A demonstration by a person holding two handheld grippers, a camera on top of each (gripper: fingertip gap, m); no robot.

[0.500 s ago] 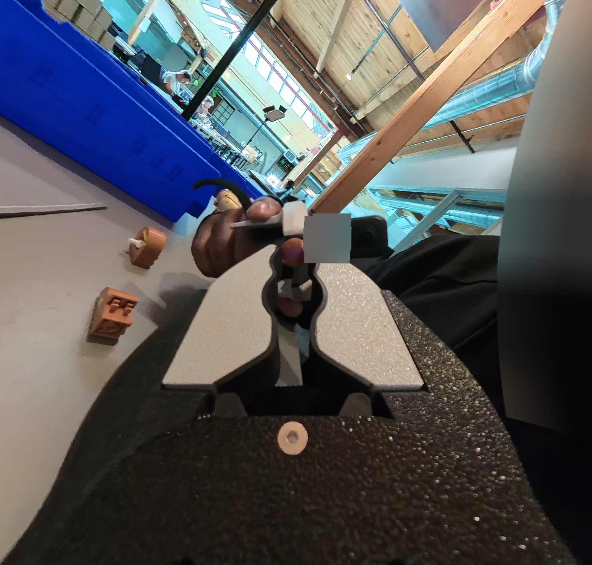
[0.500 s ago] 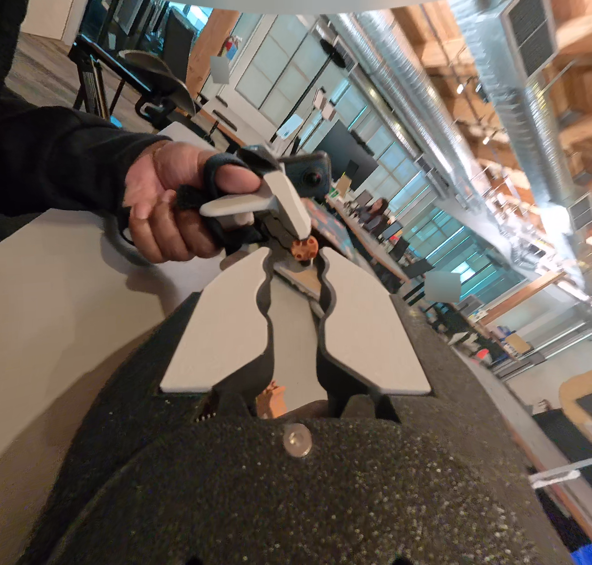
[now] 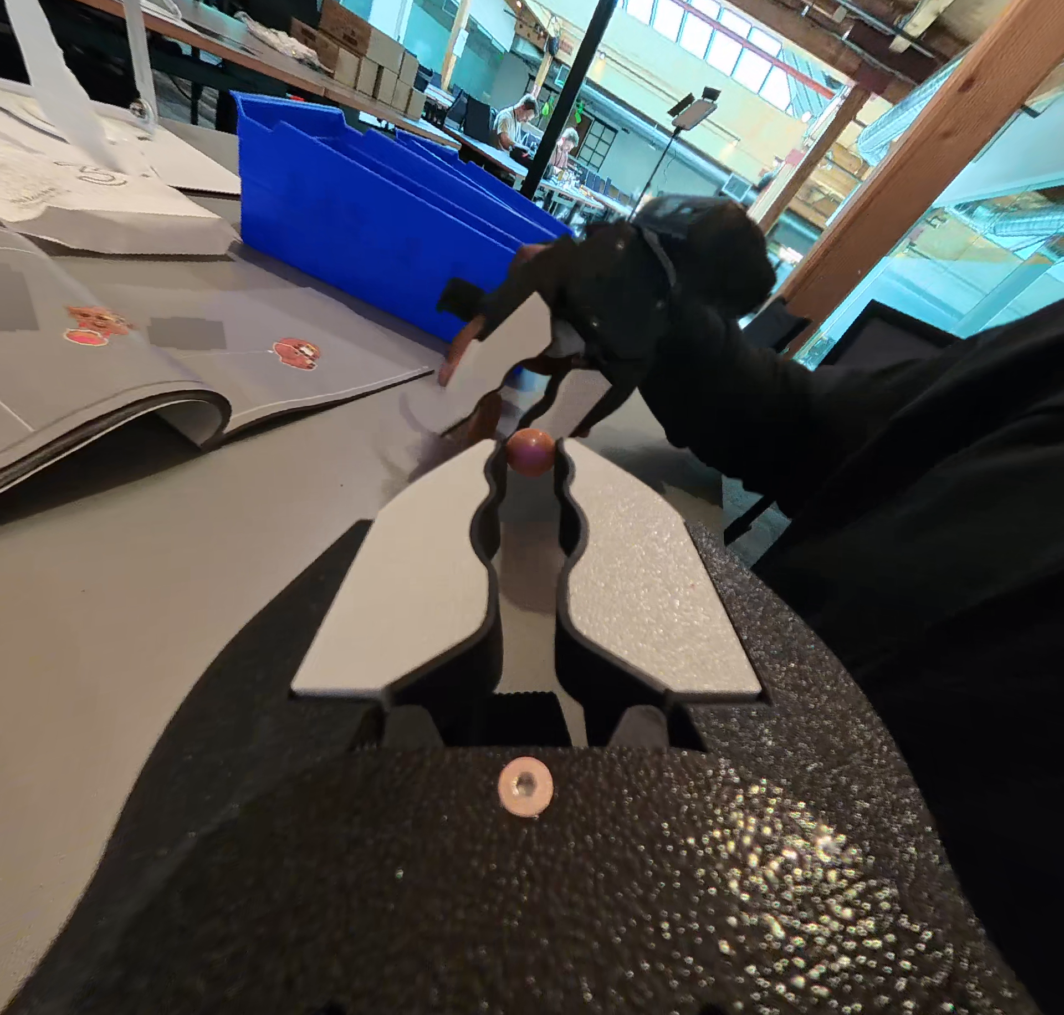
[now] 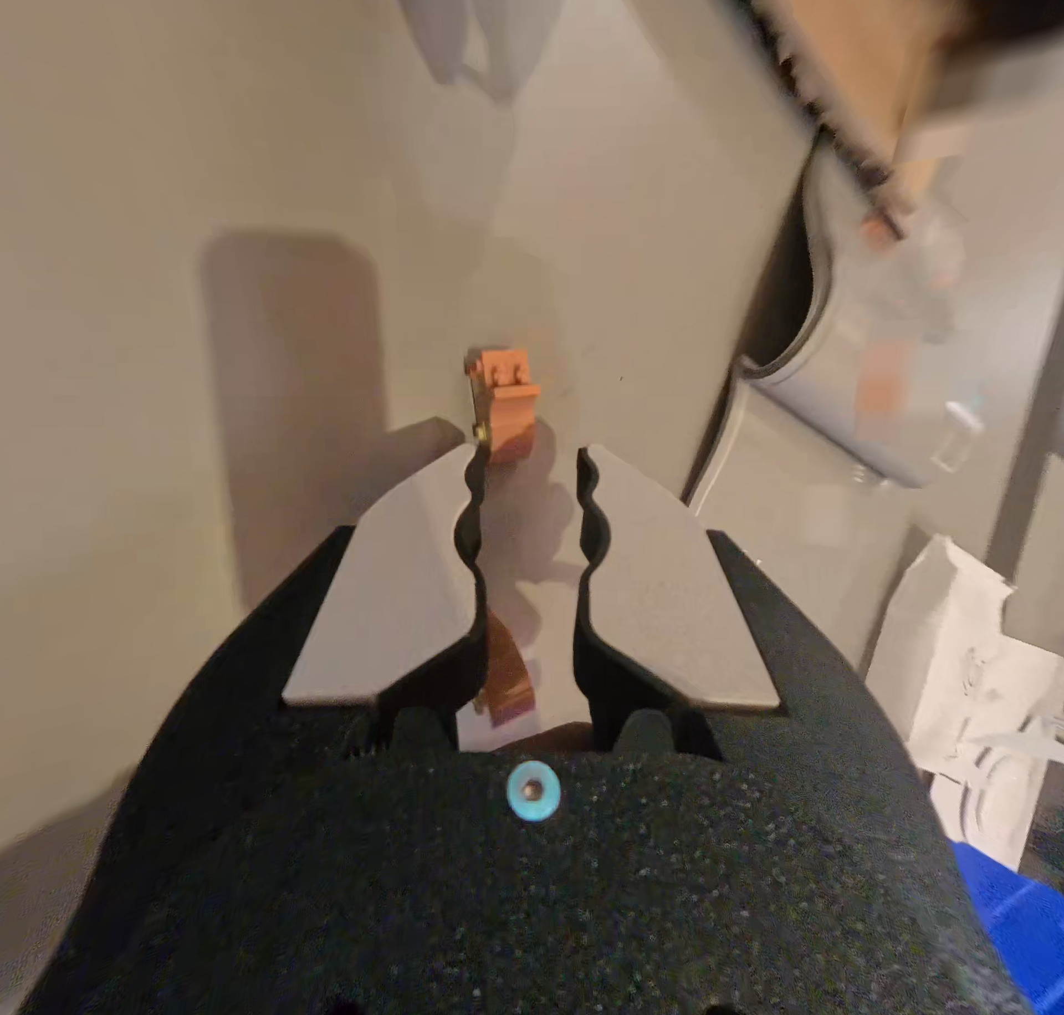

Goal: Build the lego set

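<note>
The left gripper [image 3: 530, 454] is clamped on a small orange-brown ball [image 3: 530, 450], both fingertips pressing its sides, just above the grey table [image 3: 173, 555]. The ball looks hard, smooth and light — likely to squirt out of a loose pinch, so hold across its widest part. The right gripper [image 4: 529, 463] is released, its fingers apart with nothing between them; an orange block-shaped part [image 4: 505, 403] lies on the table just beyond its left fingertip. That part looks rigid and light, with flat sides best for gripping. The left wrist view alone shows the ball, a blue bin [image 3: 368, 227], an open booklet [image 3: 201, 354] and the right gripper from outside; only the right wrist view shows the orange part — though blurred.
</note>
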